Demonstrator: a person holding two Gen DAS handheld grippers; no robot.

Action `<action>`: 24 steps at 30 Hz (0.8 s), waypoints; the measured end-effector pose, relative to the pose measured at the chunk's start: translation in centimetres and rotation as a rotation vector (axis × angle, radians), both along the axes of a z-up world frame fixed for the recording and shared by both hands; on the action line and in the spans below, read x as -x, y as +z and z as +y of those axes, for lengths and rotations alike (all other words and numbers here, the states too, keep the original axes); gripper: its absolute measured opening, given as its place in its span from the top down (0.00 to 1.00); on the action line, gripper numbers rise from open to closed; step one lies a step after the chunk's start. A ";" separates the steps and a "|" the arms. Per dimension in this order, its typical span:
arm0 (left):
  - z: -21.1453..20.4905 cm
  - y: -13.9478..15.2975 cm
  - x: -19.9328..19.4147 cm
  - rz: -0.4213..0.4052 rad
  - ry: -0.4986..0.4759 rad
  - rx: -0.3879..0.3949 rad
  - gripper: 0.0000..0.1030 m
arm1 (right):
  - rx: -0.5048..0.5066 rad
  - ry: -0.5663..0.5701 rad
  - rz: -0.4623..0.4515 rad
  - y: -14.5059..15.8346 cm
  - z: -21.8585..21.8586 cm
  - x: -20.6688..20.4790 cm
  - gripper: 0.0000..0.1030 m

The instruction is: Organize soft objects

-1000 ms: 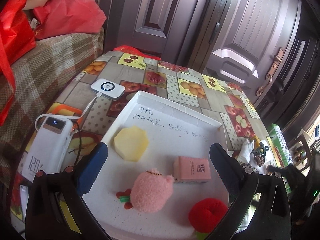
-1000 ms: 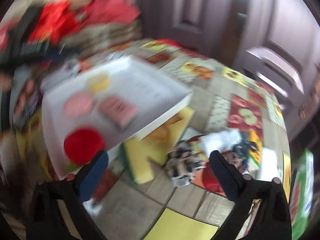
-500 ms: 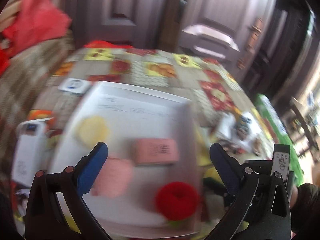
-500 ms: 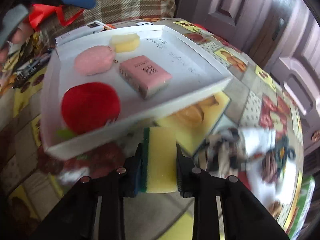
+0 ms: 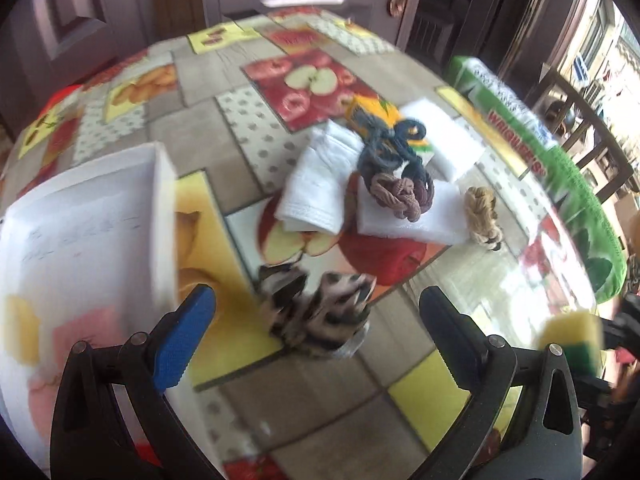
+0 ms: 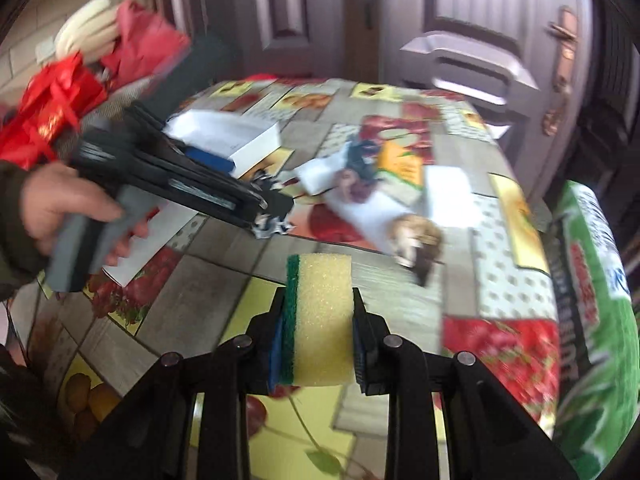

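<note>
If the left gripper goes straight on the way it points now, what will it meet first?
Probably the black-and-white striped scrunchie, which lies on the tablecloth between the open fingers of the left gripper. Blur makes the depth uncertain.

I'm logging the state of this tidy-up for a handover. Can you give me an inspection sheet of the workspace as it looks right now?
Surface: table under a fruit-print cloth.
Job's things: yellow-and-green sponge in the right gripper; black-and-white scrunchie, folded white towel, hair ties and braided tan tie on the cloth; white tray at left, blurred contents.
Clutter: green package at the table edge.
Grippers: left gripper open over the scrunchie; right gripper shut on the sponge.
Cables: nothing seen.
Surroundings: dark doors; red bags.
</note>
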State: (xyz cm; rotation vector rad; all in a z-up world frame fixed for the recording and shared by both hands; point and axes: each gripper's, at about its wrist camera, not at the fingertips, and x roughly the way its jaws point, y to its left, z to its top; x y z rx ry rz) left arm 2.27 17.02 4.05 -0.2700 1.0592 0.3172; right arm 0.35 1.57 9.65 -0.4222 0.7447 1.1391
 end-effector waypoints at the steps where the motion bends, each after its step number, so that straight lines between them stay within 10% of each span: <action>1: 0.0 -0.7 -0.5 0.023 -0.001 -0.001 0.01 | -0.011 -0.016 0.007 0.3 -0.8 -0.1 0.74; 3: -0.3 -1.5 -0.9 0.038 -0.002 0.010 0.15 | -0.027 -0.042 0.020 0.6 -2.1 -0.5 0.74; 5: -0.8 -2.2 -0.8 0.063 -0.002 0.022 0.58 | -0.045 -0.069 0.037 0.9 -3.2 -1.0 0.74; 12: -2.8 -0.4 1.4 -0.033 -0.020 0.044 0.67 | -0.117 -0.113 0.054 2.5 -5.1 -2.6 0.74; 24: -4.0 11.4 9.0 -0.325 0.067 0.000 0.66 | -0.392 -0.207 0.056 11.0 -5.9 -4.2 0.74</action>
